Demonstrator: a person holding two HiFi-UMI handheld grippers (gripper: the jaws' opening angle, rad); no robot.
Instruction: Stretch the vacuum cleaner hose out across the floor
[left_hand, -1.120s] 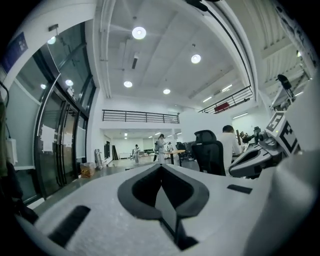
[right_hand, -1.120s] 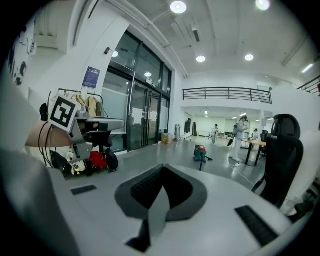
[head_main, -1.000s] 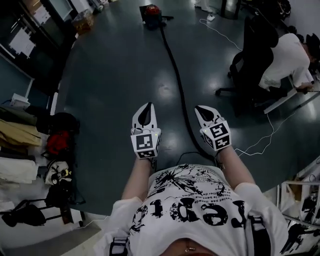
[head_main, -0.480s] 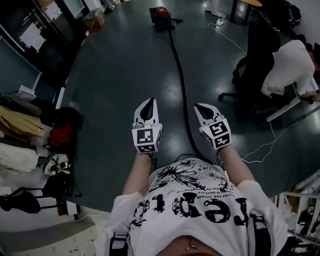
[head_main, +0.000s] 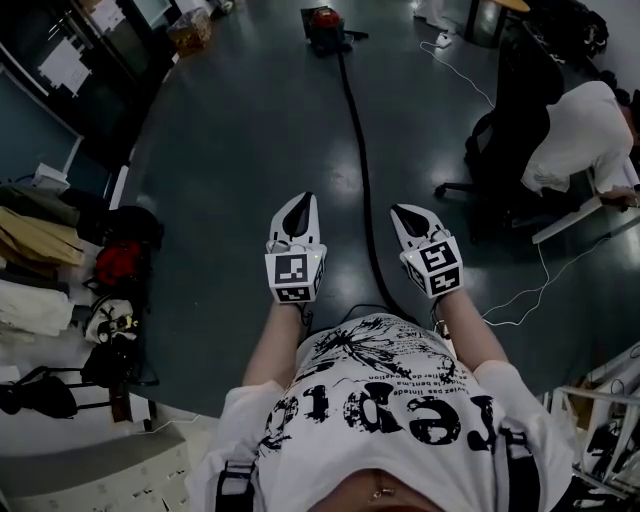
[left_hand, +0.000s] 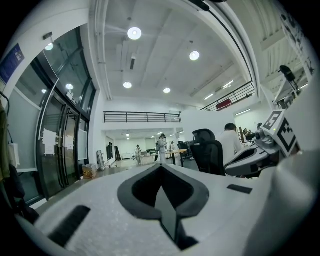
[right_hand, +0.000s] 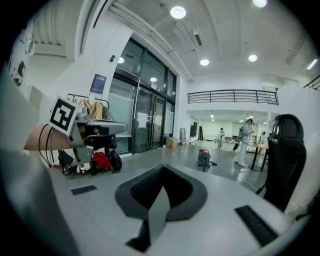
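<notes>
A red vacuum cleaner stands far off at the top of the head view, and its black hose runs in a long line across the dark floor toward me, passing between my two grippers. My left gripper is shut and empty, left of the hose. My right gripper is shut too, just right of the hose, holding nothing. In the right gripper view the vacuum cleaner shows small on the floor ahead. The hose end near my feet is hidden behind my body.
A person in white sits on a black office chair at a desk to the right; white cables trail over the floor there. Bags and clothes lie along the left wall. Glass doors stand left of the vacuum.
Both grippers have stayed shut and side by side. The floor has slid in the head view: the vacuum sits slightly further right and the hose looks straighter than a second ago.
</notes>
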